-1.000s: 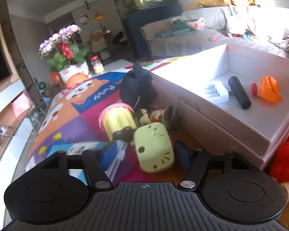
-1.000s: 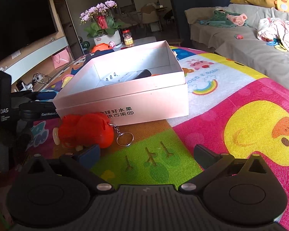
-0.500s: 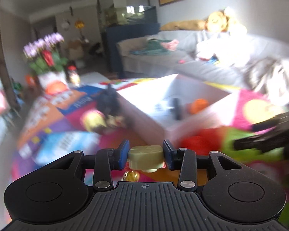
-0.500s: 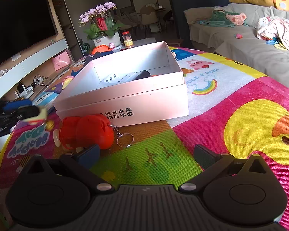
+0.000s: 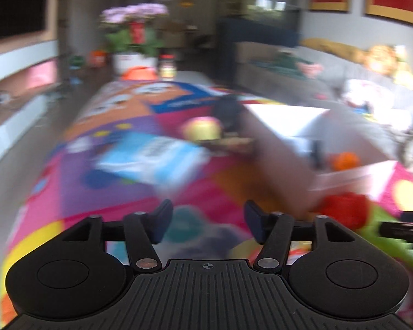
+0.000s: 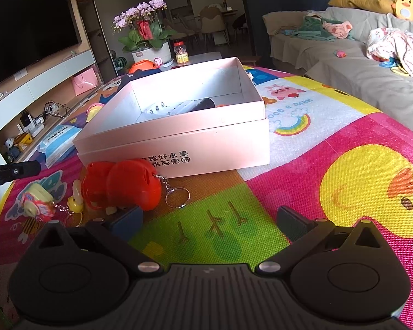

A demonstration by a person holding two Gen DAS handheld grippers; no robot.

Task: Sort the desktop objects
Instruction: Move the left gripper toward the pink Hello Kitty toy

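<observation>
Both grippers, left (image 5: 208, 224) & right (image 6: 209, 224), wide open, empty; red toy (image 6: 124, 184) touching box (image 6: 179, 148).

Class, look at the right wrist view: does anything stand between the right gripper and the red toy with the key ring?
Nothing visible does. The right gripper is open, and only bare play mat lies between its fingers and the red toy, which sits ahead to its left, before the pink box.

I count one pink box (image 6: 179, 143) on my mat, and inside it one black stick (image 6: 203, 104) beside one white pack (image 6: 165, 109). In front of it lie one red toy (image 6: 124, 184) with one key ring (image 6: 177, 197), one small yellow toy (image 6: 37, 199) and one yellow charm (image 6: 76, 203). One blue packet (image 6: 56, 140) lies left of the box, and one flower pot (image 6: 148, 52) stands behind.
</observation>
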